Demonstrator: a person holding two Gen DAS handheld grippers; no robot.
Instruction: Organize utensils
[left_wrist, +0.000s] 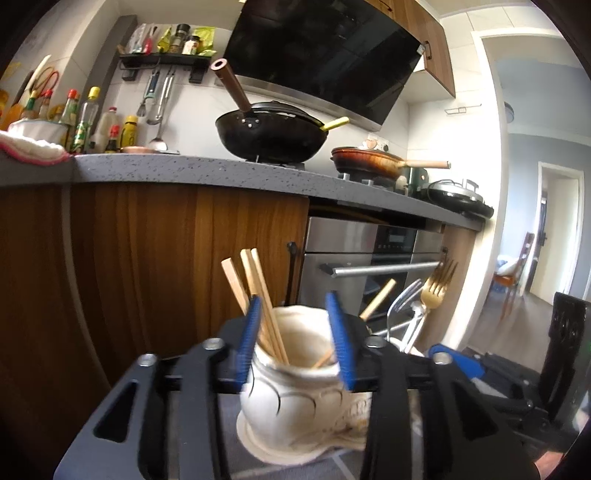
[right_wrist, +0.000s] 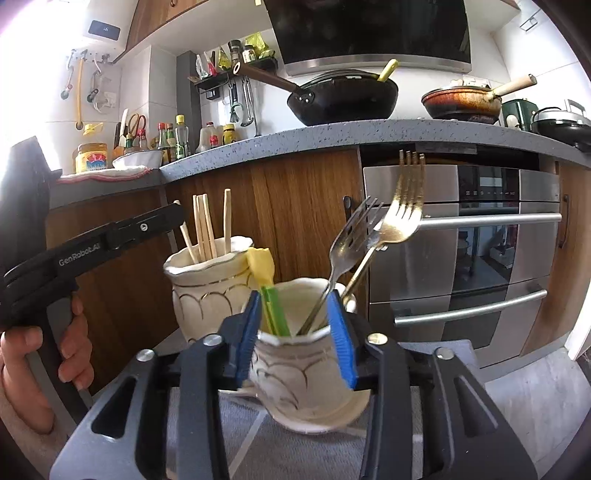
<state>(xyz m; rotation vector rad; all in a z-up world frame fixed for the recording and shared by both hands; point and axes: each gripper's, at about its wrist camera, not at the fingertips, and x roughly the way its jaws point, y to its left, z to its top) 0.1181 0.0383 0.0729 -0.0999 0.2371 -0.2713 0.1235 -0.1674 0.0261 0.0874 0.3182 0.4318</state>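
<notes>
Here, two cream ceramic jars with gilt scallop lines stand low in front of brown wooden kitchen cabinets (right_wrist: 295, 192), on a grey surface. The left gripper (left_wrist: 297, 338) has its blue-padded fingers (left_wrist: 249, 339) set on either side of the neck of the cream ceramic jar of chopsticks (left_wrist: 295, 391); whether the pads press the jar or only flank it is unclear. Several pale wooden chopsticks (left_wrist: 255, 291) stand slanted in that jar.

The right gripper (right_wrist: 299, 336) brackets the rim of the second cream ceramic jar (right_wrist: 295, 380) in the same way, contact again uncertain. This jar holds a gold metal fork (right_wrist: 400, 218), a silver metal fork (right_wrist: 351, 240) crossing it, and a yellow-and-green plastic utensil (right_wrist: 266, 284) leaning at its left rim. The two jars stand just beside each other. In the right wrist view, the person's left hand (right_wrist: 40, 362) grips the black handle of its tool.
</notes>
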